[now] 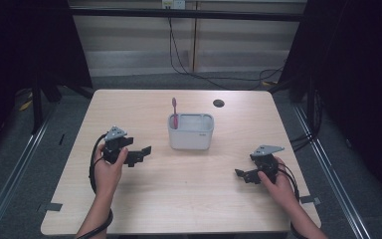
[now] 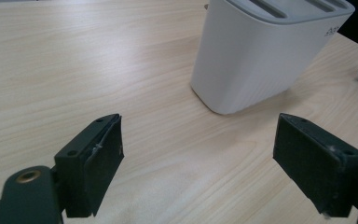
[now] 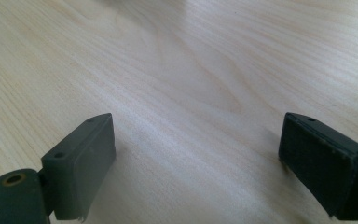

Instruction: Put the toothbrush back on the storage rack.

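both your left gripper [image 1: 140, 153] and right gripper [image 1: 242, 174] sit wide open and empty; toothbrush [image 1: 174, 112] upper-centre in the holder [image 1: 191, 135] looks light, stiff, slick, so pinch its handle.

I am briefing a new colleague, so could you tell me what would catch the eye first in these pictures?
A pink toothbrush stands upright in the back left corner of a white holder at the middle of the wooden table. The left gripper and right gripper rest low on either side, jaws wide apart and holding nothing.
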